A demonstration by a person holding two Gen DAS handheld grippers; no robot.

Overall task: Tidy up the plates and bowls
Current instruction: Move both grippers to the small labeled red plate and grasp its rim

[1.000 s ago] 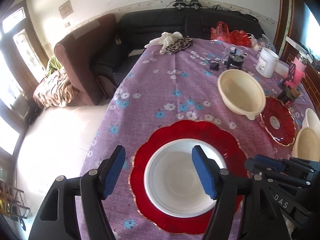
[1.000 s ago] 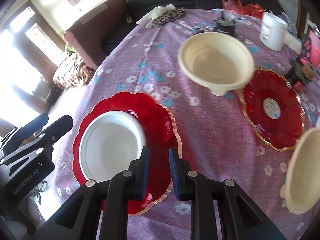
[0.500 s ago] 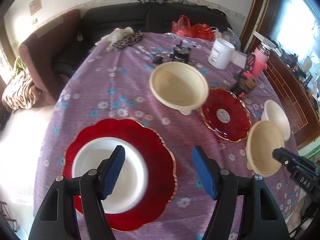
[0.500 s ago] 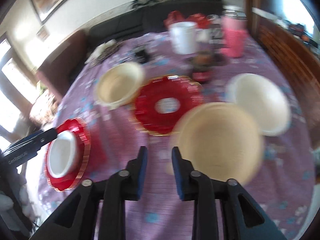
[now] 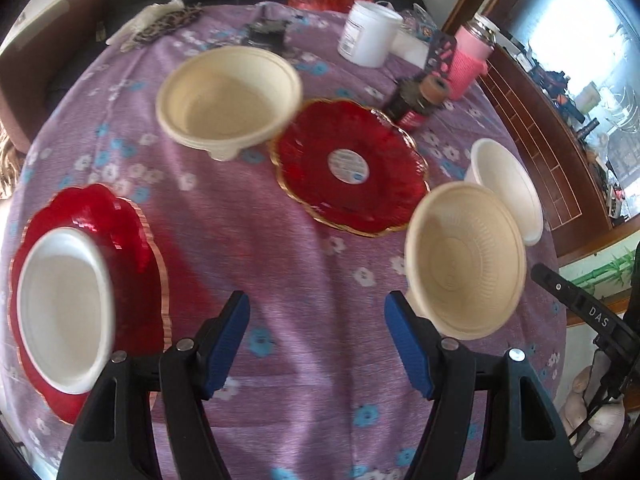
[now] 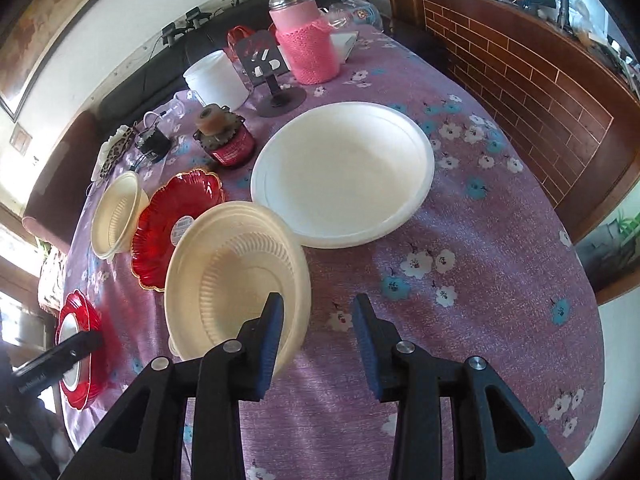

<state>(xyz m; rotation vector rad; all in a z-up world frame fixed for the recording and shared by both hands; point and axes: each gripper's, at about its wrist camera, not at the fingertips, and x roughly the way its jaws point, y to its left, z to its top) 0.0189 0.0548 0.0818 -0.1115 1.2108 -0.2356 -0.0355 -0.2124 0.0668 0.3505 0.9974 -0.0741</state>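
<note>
A ribbed cream bowl (image 6: 236, 280) is sitting near the table's (image 6: 500, 280) near edge, touching a white bowl (image 6: 344, 172) behind it. The right gripper (image 6: 316, 340) is opening over its rim, gripping nothing. The left gripper (image 5: 316, 340) is hanging open and empty.

Both tools tilt steeply downward, the left tool (image 5: 317, 334) with its blue pads spread wide and nothing between them, the right tool (image 6: 318, 338) with jaws opening, seemingly gripping nothing, though one pad overlaps something.
</note>
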